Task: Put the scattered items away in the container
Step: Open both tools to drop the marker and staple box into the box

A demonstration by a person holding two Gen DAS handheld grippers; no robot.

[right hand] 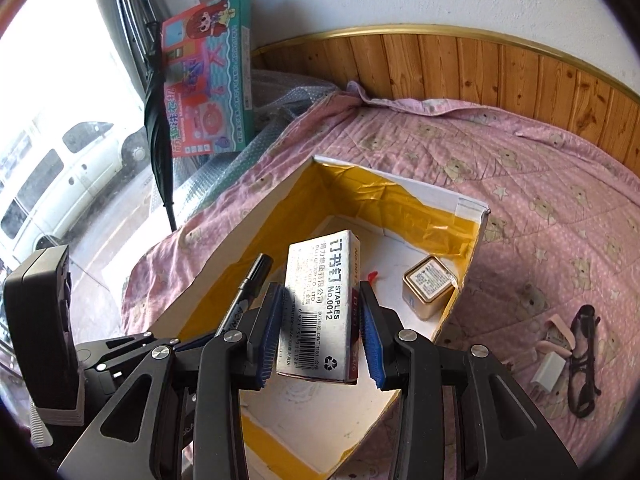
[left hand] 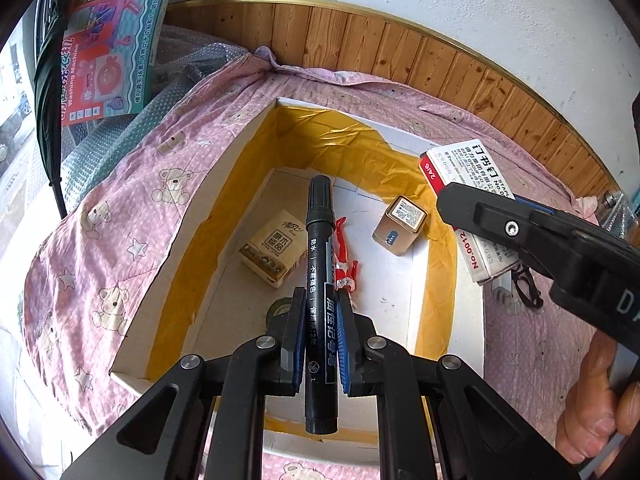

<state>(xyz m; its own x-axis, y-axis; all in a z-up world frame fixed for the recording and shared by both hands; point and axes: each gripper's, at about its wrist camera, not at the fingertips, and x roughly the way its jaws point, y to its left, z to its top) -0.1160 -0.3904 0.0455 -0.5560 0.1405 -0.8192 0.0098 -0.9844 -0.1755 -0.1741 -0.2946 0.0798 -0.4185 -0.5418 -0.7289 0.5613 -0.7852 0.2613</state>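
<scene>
My left gripper is shut on a black marker, which points forward over the open white box lined with yellow tape. Inside the box lie a tan tissue pack, a red toy figure, a gold tin and a dark tape roll. My right gripper is shut on a white staples box and holds it above the white box. The marker and the gold tin also show in the right wrist view.
The box sits on a pink bear-print bedspread. To its right lie black glasses, a white charger and a pink item. A wooden headboard runs behind. A toy carton and a black umbrella stand at the left.
</scene>
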